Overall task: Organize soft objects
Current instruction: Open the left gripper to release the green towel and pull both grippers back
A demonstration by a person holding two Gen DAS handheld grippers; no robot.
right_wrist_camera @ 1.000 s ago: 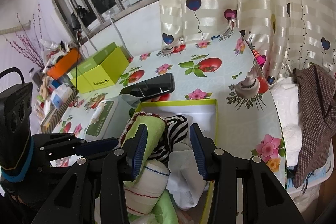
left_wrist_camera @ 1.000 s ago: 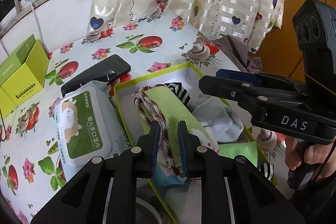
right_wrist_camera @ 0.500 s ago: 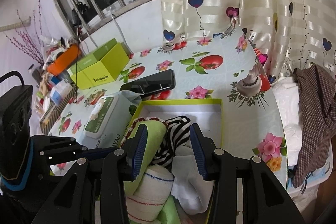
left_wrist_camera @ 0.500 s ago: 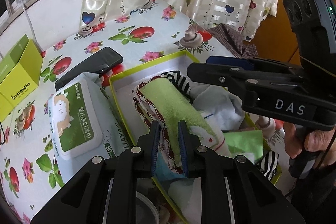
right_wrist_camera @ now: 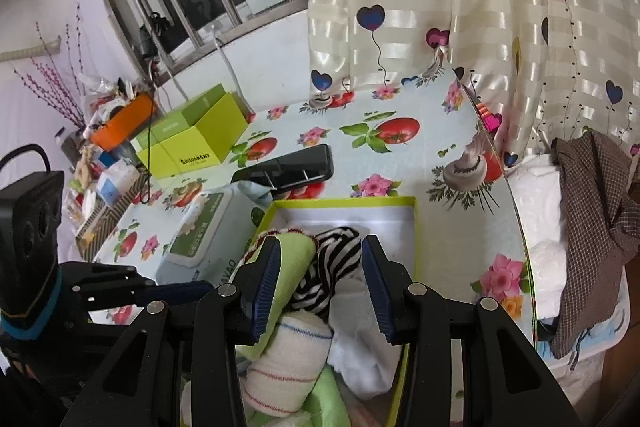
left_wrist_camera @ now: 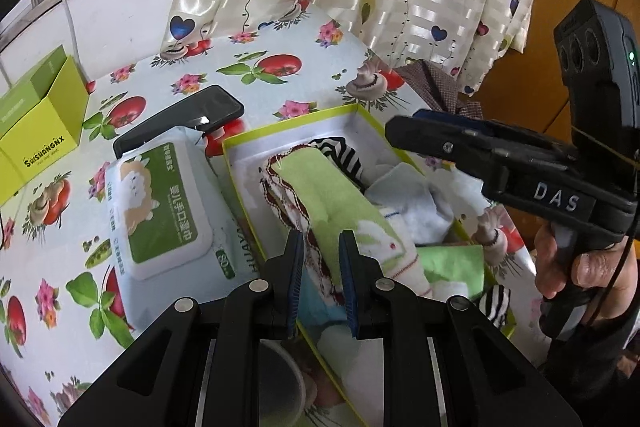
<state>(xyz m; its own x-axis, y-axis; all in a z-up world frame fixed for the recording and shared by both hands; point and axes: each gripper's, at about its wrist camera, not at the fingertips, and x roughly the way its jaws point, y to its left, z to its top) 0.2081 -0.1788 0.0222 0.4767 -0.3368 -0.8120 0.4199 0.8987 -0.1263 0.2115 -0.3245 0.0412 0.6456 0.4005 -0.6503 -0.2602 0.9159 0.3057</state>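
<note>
A yellow-rimmed white box [left_wrist_camera: 288, 126] holds several soft items. Along its left side lies a green towel [left_wrist_camera: 320, 187] with red trim. My left gripper [left_wrist_camera: 321, 267] is shut on the near end of that towel. Next to the towel are a black-and-white striped sock [right_wrist_camera: 332, 259], a white cloth [left_wrist_camera: 408, 195] and a rolled white cloth with thin stripes [right_wrist_camera: 288, 359]. My right gripper [right_wrist_camera: 320, 279] hangs open just above the striped sock, its pads not pressing on anything. A hand [left_wrist_camera: 580, 267] holds it at the right.
A pack of wet wipes [left_wrist_camera: 160, 211] lies against the box's left wall, with a black phone [left_wrist_camera: 180, 123] behind it. A green carton [left_wrist_camera: 36, 131] stands at the far left. A curtain hangs at the back. The table edge and a brown checked cloth [right_wrist_camera: 592, 227] are at the right.
Hardly anything differs. The left gripper keeps its grip on the green towel, and the right gripper stays open over the box, shifted only slightly in view.
</note>
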